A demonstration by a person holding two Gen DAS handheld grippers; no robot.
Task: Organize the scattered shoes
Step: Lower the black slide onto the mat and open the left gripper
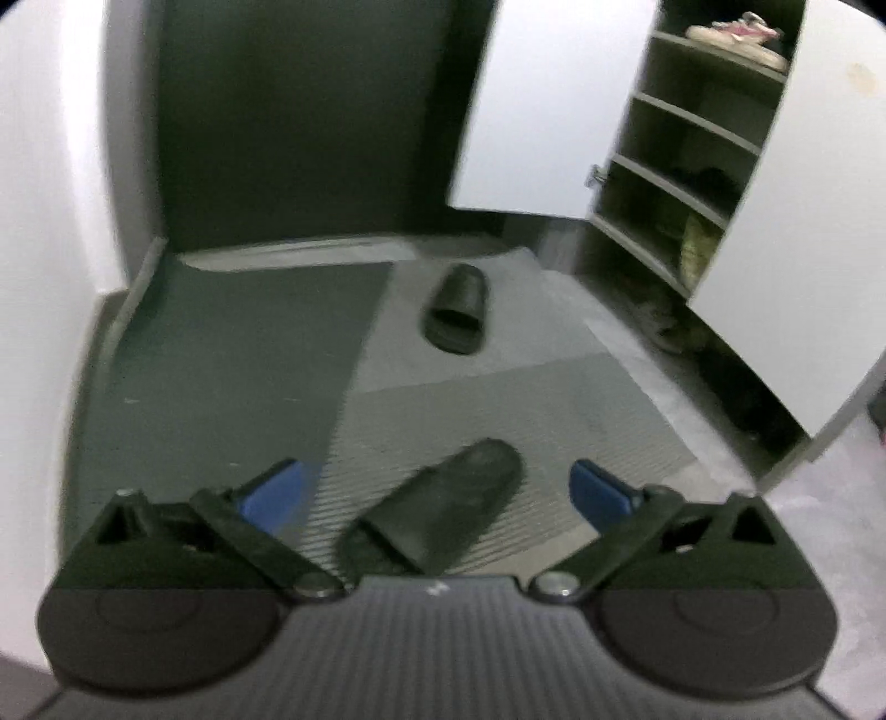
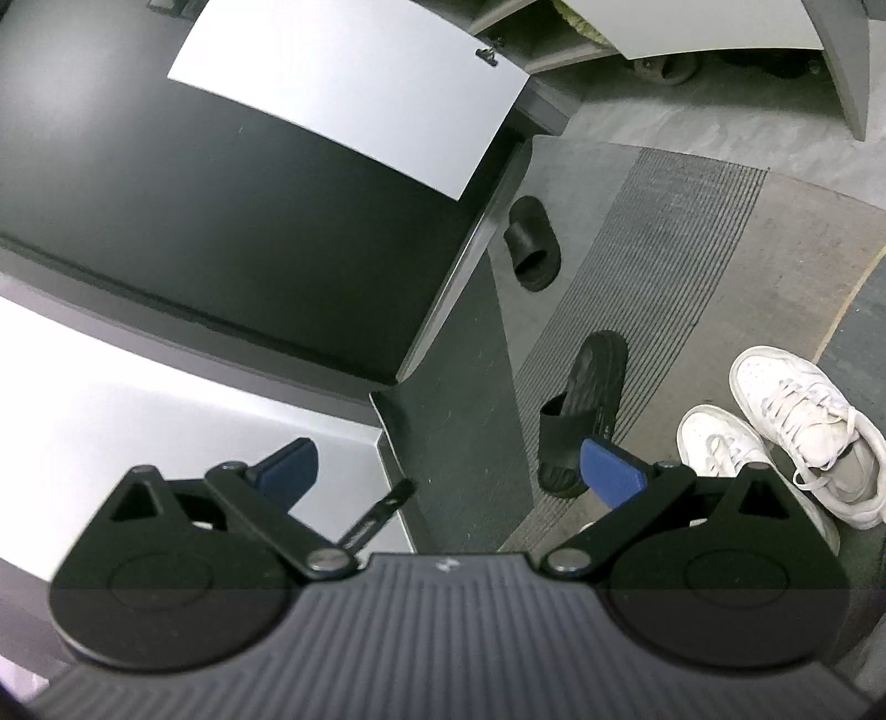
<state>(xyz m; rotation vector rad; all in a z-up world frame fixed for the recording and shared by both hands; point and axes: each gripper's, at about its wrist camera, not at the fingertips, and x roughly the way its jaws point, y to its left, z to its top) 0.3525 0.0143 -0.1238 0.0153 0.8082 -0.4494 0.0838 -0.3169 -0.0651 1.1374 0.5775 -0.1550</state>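
**Clerk:** While the floor [image 1: 232, 354] fills the lower half of the left wrist view, enter it first: dark panel at left, ribbed grey mat [image 1: 498, 410] at centre.

**Checker:** Next largest?

**Clerk:** Shoe cabinet [image 1: 681, 166], upper right of that view, its white door [image 1: 548, 105] swung open. Shelves hold a pale pink-trimmed shoe [image 1: 736, 36] at the top and a yellowish item lower down, too blurred to name.

**Checker:** Task items on the floor?

**Clerk:** Near black slide sandal [image 1: 443, 520], bottom centre, lying on the ribbed mat. Far black slide sandal [image 1: 457, 313], mid-frame, well apart from the first and nearer the cabinet. Pair of white sneakers [image 2: 797, 426], right edge of the right wrist view, one just beside the other.

**Checker:** Tools?

**Clerk:** Left hand-held gripper [image 1: 437, 487]: jaws spread wide, released; the near sandal shows between the blue pads, but they do not press on it. Right hand-held gripper [image 2: 451, 471]: jaws likewise spread, grasping nothing; its right blue pad overlaps the near sandal's heel end in the frame, contact not determinable.
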